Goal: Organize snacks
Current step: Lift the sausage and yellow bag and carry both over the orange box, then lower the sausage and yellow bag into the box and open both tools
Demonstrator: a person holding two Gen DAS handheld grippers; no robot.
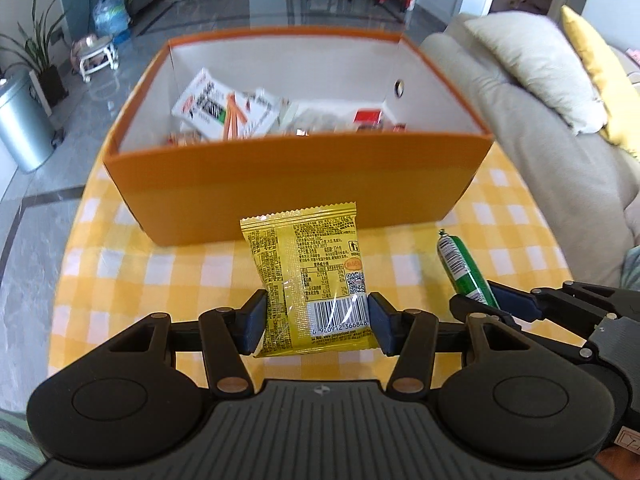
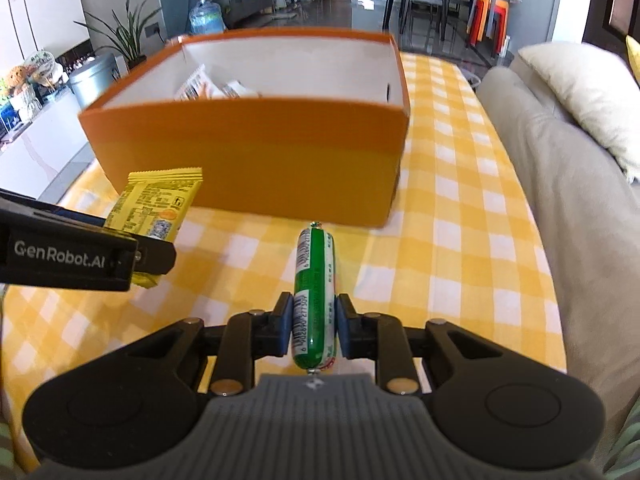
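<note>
My left gripper [image 1: 316,320] is shut on a yellow snack packet [image 1: 308,272] and holds it above the checked tablecloth, just in front of the orange box [image 1: 296,184]. The packet also shows in the right wrist view [image 2: 156,208]. My right gripper [image 2: 314,328] is shut on a green sausage stick [image 2: 314,292], held lengthwise between the pads and pointing at the box [image 2: 256,160]. The sausage also shows at the right of the left wrist view [image 1: 464,268]. The box holds several snack packets [image 1: 224,108].
The yellow and white checked tablecloth [image 2: 460,240] covers the table. A beige sofa with cushions [image 1: 540,92] runs along the table's right side. A metal bin [image 1: 20,128], a plant and a water bottle stand on the floor to the left.
</note>
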